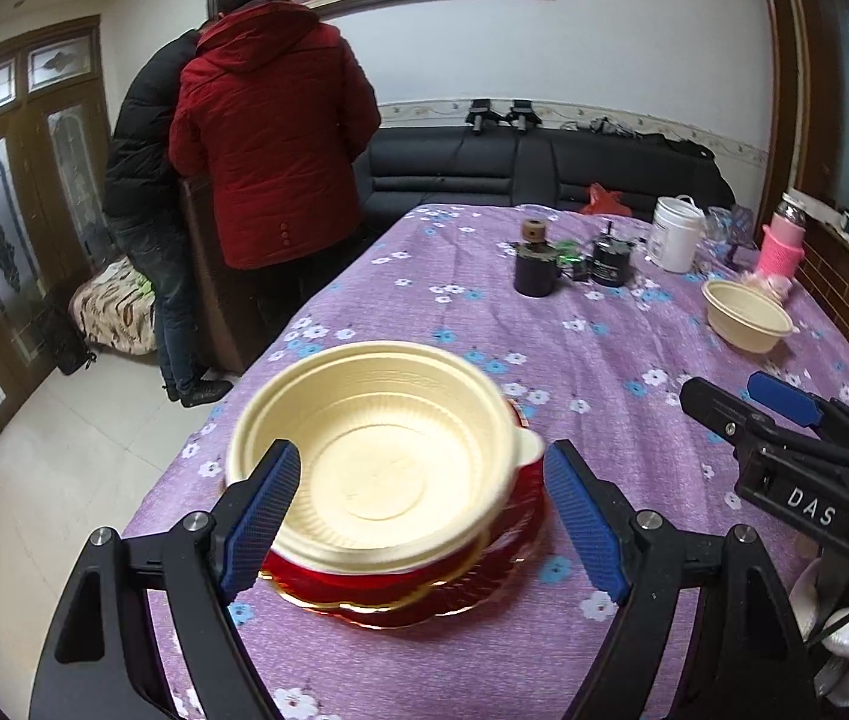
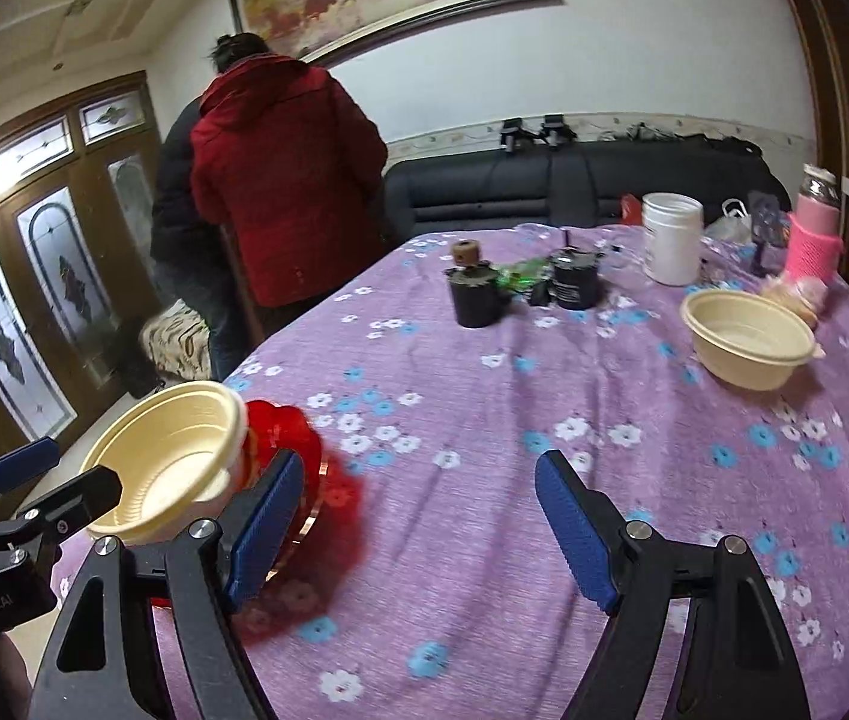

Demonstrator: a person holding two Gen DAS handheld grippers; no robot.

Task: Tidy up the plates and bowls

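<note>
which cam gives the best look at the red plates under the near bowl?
Left wrist. The red plates sit centred between the open left gripper, stacked under the cream bowl, gold rims sharp. Right wrist shows them at the left edge, blurred, partly hidden by a finger.

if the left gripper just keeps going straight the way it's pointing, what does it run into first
Most likely the cream bowl stacked on the red plates: it sits directly between the open left gripper's blue pads, not yet touched. Depth is hard to judge through the fisheye.
</note>
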